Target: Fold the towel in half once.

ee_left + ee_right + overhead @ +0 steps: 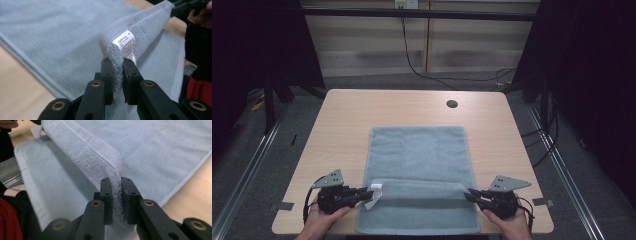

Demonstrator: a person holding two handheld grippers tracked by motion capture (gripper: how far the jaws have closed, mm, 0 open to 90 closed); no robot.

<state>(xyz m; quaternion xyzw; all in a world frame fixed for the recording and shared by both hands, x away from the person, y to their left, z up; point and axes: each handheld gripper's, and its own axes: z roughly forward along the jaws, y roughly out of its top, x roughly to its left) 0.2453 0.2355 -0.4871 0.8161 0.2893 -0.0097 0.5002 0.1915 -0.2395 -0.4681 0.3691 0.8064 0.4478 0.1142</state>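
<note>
A grey-blue towel (419,155) lies on the wooden table (352,112), its near edge lifted into a raised fold between both hands. My left gripper (368,193) is shut on the towel's near left corner (117,67), where a white care label (125,45) sticks out. On the other side, my right gripper (470,194) pinches the near right corner (116,192) between closed jaws. The lifted hem (85,147) runs from that corner toward the other hand. The far half of the towel stays flat on the tabletop.
A round cable hole (452,104) sits in the table near its far edge. Black cables (412,60) trail across the floor behind the table. Dark curtains stand at both sides. Tape marks (285,205) sit at the table's near corners.
</note>
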